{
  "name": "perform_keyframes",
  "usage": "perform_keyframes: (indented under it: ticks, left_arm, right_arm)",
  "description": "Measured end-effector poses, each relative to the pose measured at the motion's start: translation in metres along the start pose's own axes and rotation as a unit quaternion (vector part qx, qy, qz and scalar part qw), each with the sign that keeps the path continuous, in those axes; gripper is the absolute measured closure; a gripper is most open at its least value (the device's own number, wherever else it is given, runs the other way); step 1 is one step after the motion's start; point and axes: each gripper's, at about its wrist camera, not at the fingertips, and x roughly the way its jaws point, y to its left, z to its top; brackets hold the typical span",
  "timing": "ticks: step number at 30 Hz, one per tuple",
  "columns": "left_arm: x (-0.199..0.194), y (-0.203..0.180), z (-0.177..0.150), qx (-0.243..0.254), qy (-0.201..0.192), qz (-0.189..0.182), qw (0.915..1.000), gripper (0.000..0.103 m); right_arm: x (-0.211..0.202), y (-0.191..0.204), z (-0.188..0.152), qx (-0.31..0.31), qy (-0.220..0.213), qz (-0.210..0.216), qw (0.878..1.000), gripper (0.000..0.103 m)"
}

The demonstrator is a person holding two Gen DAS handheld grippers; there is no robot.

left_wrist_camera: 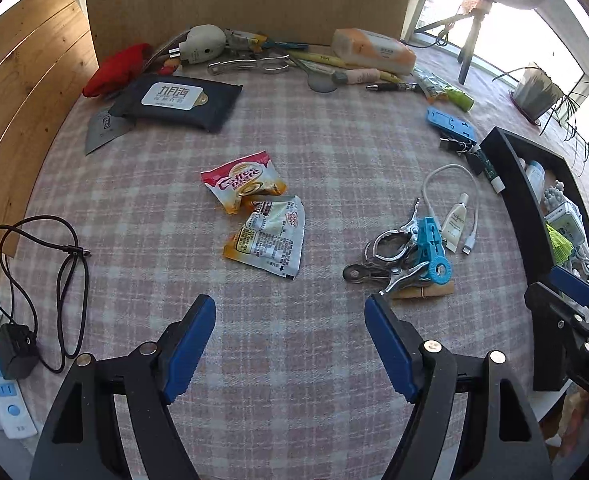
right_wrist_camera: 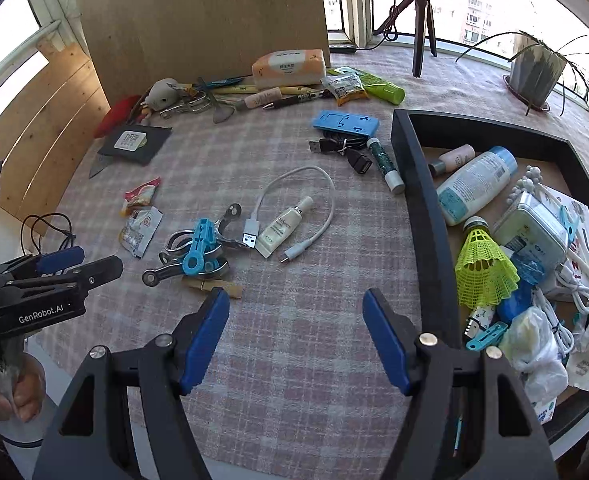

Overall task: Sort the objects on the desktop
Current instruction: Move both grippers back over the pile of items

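Observation:
My left gripper (left_wrist_camera: 290, 312) hovers open over the checked cloth, just short of two coffee-creamer sachets (left_wrist_camera: 264, 220). To its right lies a pile of clips (left_wrist_camera: 410, 252): metal clamps, a blue peg and a wooden peg. My right gripper (right_wrist_camera: 296, 304) is open too, near the table's front, beside the black tray (right_wrist_camera: 426, 216). Ahead of it lie the clip pile (right_wrist_camera: 198, 250), a small cream tube (right_wrist_camera: 286, 226) and a white USB cable (right_wrist_camera: 294, 200). The tray holds a lotion bottle (right_wrist_camera: 474, 184), a yellow shuttlecock (right_wrist_camera: 482, 264) and several other items.
Along the back edge lie a tissue pack (right_wrist_camera: 288, 68), pens, a green tube (right_wrist_camera: 382, 86), a dark wipes pack (left_wrist_camera: 178, 100) and a red cloth (left_wrist_camera: 116, 68). A blue phone stand (right_wrist_camera: 344, 122) and black cable sit mid-right. A power strip (left_wrist_camera: 2, 384) and charger lie left. A tripod (right_wrist_camera: 422, 20) and potted plant (right_wrist_camera: 534, 72) stand behind.

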Motion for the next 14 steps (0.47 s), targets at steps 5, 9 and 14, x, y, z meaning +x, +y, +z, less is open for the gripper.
perform_keyframes:
  ticks: [5, 9, 14]
  left_arm:
    - [0.001, 0.020, -0.002, -0.002, -0.002, -0.004, 1.0000, 0.028]
    - [0.002, 0.029, 0.000, -0.001, -0.007, -0.011, 0.9999, 0.027]
    - [0.005, 0.033, 0.001, 0.004, -0.011, -0.014, 0.9998, 0.027]
  right_arm:
    - [0.009, 0.015, 0.001, 0.006, 0.005, 0.000, 1.000, 0.035]
    - [0.013, 0.023, 0.002, 0.008, 0.001, -0.006, 1.000, 0.035]
    - [0.022, 0.028, 0.001, 0.014, 0.006, -0.011, 1.000, 0.035]
